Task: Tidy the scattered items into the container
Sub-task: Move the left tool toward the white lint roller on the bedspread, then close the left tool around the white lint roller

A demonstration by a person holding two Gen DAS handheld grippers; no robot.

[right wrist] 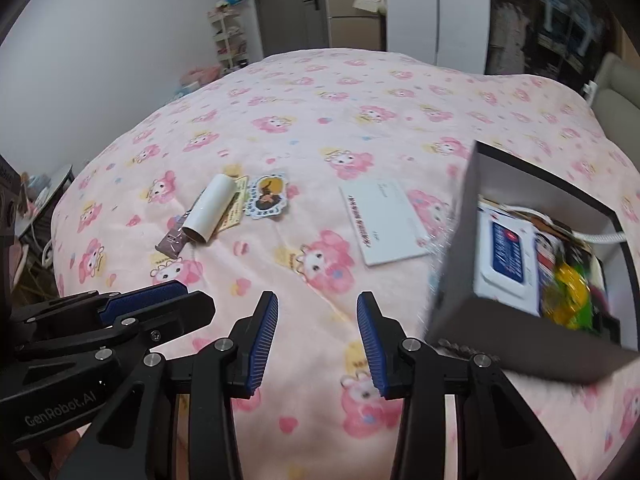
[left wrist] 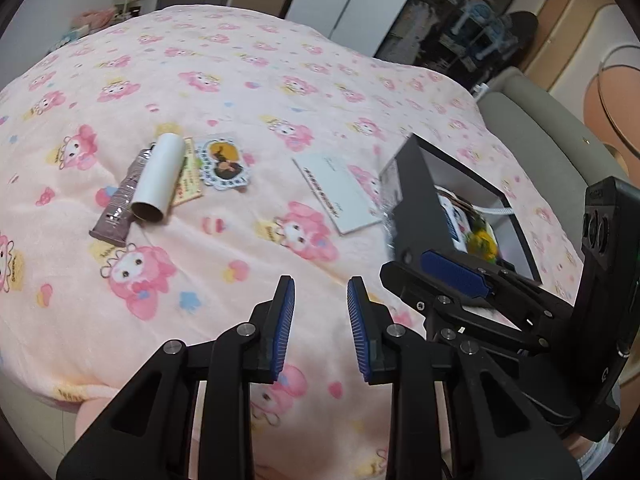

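Note:
A dark open box (left wrist: pixel 416 184) (right wrist: pixel 452 264) sits on the pink bed at the right and holds a wipes pack (right wrist: pixel 506 256) and other items. On the blanket lie a white tube (left wrist: pixel 157 178) (right wrist: pixel 209 209), a brown sachet (left wrist: pixel 122 200) (right wrist: pixel 174 243), a yellow card (left wrist: pixel 188 184) (right wrist: pixel 234 208), a round sticker (left wrist: pixel 223 164) (right wrist: pixel 266 196) and a white envelope (left wrist: pixel 340 192) (right wrist: pixel 386 224). My left gripper (left wrist: pixel 321 328) (right wrist: pixel 160 298) is open and empty above the near blanket. My right gripper (right wrist: pixel 318 344) (left wrist: pixel 456 276) is open and empty beside the box.
The patterned blanket (left wrist: pixel 260 80) covers the whole bed. A grey headboard or sofa edge (left wrist: pixel 540 128) runs along the right. Shelves (right wrist: pixel 230 36) and a door (right wrist: pixel 312 0) stand at the far wall. A small table (right wrist: pixel 44 196) is at the left.

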